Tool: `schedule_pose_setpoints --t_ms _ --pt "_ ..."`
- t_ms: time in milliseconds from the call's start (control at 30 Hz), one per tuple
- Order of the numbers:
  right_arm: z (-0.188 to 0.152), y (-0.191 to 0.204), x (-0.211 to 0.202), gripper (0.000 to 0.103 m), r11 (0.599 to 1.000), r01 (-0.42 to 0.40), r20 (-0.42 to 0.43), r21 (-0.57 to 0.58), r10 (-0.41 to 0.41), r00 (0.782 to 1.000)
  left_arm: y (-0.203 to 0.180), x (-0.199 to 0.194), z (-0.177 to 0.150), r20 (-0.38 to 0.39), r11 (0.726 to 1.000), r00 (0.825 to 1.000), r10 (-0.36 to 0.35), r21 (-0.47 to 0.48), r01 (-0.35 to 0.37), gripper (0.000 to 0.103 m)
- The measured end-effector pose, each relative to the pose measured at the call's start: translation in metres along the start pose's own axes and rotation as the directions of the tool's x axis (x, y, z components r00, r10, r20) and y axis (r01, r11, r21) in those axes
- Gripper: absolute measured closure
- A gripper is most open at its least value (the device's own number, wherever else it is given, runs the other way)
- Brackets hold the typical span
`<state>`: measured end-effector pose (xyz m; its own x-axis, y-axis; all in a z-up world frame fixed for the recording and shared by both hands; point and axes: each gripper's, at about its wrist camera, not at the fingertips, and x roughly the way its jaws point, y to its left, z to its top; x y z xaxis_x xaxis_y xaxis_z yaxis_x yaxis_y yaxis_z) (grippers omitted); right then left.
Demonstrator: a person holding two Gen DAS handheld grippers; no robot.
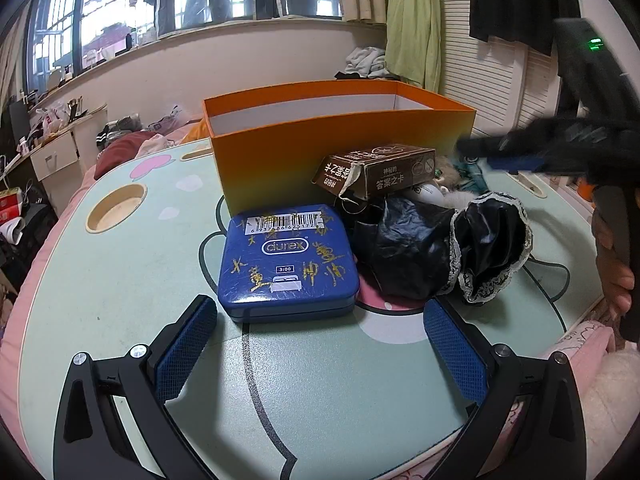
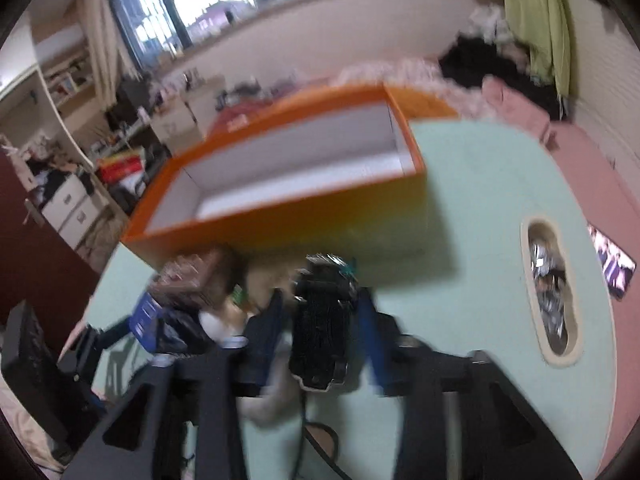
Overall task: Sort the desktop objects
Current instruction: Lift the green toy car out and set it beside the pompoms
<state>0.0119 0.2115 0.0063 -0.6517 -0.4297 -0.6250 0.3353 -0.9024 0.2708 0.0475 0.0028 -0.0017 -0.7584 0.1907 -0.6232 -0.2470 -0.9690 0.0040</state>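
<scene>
The orange box [image 1: 340, 148] stands open-topped toward the far side of the pale green table [image 1: 120, 280], and in the right wrist view its white inside [image 2: 304, 168] looks empty. A small heap crowds its near wall. The blue tin [image 1: 288, 262] lies flat just in front of the box. Beside it on the right a crumpled black bag [image 1: 404, 252] touches a black cloth with lace trim [image 1: 492, 248]. Behind them a worn brown card box [image 1: 380, 172] leans against the orange wall, with a white rounded thing [image 1: 428, 194] half hidden under it.

The left gripper [image 1: 320, 344] hovers low over the table on the near side of the tin. Its jaws stand wide apart with nothing between them. The tin sits just beyond the blue pads [image 1: 184, 352].

The right gripper [image 2: 320, 336] is blurred in both views. Its jaws stand apart, with a black object [image 2: 324, 332] between the blue pads [image 2: 372, 344]; the blur hides whether the pads press on it. In the left wrist view the same gripper [image 1: 516, 156] reaches in from the right, above the heap, near the box's right corner. A hand [image 1: 616, 276] shows at the right edge of that view.

The heap blocks the straight path to the near wall of the box. The left part of the table is bare apart from a round cup hole [image 1: 118, 208]. On the right, an oval slot [image 2: 552, 292] with something shiny in it sits near the table edge, and the green surface between slot and box is open. Pink bedding [image 2: 592, 168] lies beyond the rim.
</scene>
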Motion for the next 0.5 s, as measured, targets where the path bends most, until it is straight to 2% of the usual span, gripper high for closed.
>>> schedule_pose_setpoints --t_ms 67,133,267,433,467,500 --pt "-0.005 -0.001 -0.020 0.018 1.000 0.016 0.099 -0.003 -0.016 0.995 -0.001 0.000 0.000 0.000 1.000 1.000 0.000 0.000 0.000 0.000" --pt "-0.015 -0.002 -0.038 0.016 0.999 0.022 0.148 -0.028 -0.017 0.989 0.000 0.000 0.000 0.000 1.000 1.000 0.000 0.000 0.000 0.000" --pt "-0.049 -0.001 -0.047 0.016 0.996 0.040 0.106 -0.084 -0.031 0.994 0.000 0.000 0.000 0.000 1.000 1.000 0.000 0.000 0.000 0.000" --pt "-0.087 -0.002 -0.037 0.016 0.974 0.144 0.059 -0.173 -0.136 0.989 -0.001 0.000 0.000 -0.001 1.000 1.000 0.001 0.001 -0.001 0.000" --pt "-0.094 0.001 -0.030 0.015 0.953 0.208 0.076 -0.221 -0.196 0.978 -0.001 0.000 0.000 0.002 1.000 1.000 0.003 0.004 -0.003 0.000" --pt "-0.099 0.004 -0.028 0.006 0.942 0.237 0.100 -0.238 -0.219 0.971 -0.001 -0.001 -0.001 0.001 1.000 1.000 0.003 0.004 -0.003 0.000"
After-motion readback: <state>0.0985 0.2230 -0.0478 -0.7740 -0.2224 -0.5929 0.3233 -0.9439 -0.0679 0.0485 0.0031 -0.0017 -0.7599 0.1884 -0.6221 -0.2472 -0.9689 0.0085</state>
